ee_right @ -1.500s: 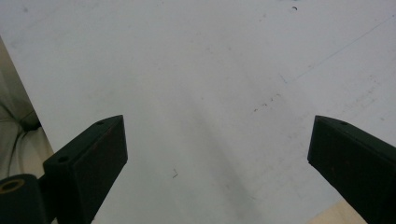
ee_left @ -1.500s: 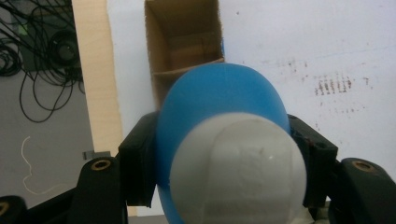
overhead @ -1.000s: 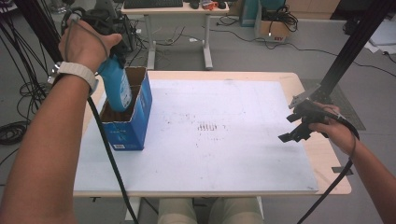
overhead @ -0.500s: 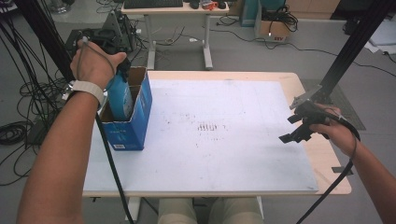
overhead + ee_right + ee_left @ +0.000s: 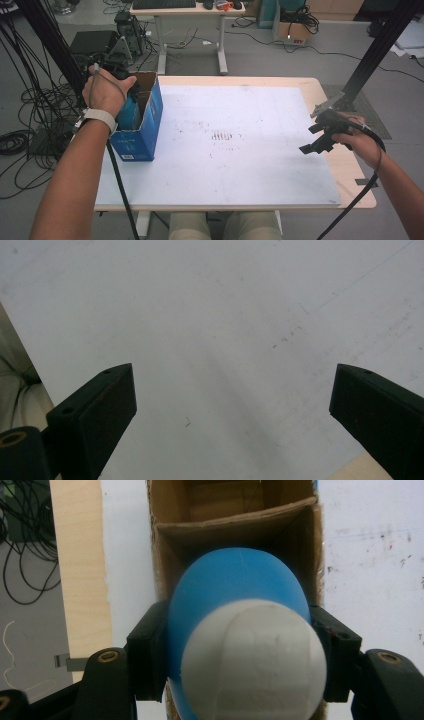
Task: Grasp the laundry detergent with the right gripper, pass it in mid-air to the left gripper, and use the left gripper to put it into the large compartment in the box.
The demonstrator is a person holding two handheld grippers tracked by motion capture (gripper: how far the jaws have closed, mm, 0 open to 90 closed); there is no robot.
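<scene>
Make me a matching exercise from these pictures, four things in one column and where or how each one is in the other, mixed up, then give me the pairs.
Things:
1. blue bottle
2. cardboard box
3. left hand-held gripper
4. right hand-held gripper

States:
A. jaws wide apart over the bare white table
B. stands at the table's left edge, top open
C. clamped on the bottle
D. white-capped, partly down inside the box

Pairs: 1-D, 2-B, 3-C, 4-A

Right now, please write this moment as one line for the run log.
left tongs: shut on blue bottle | bottle: partly inside cardboard box | right tongs: open, nothing between, over white table
</scene>
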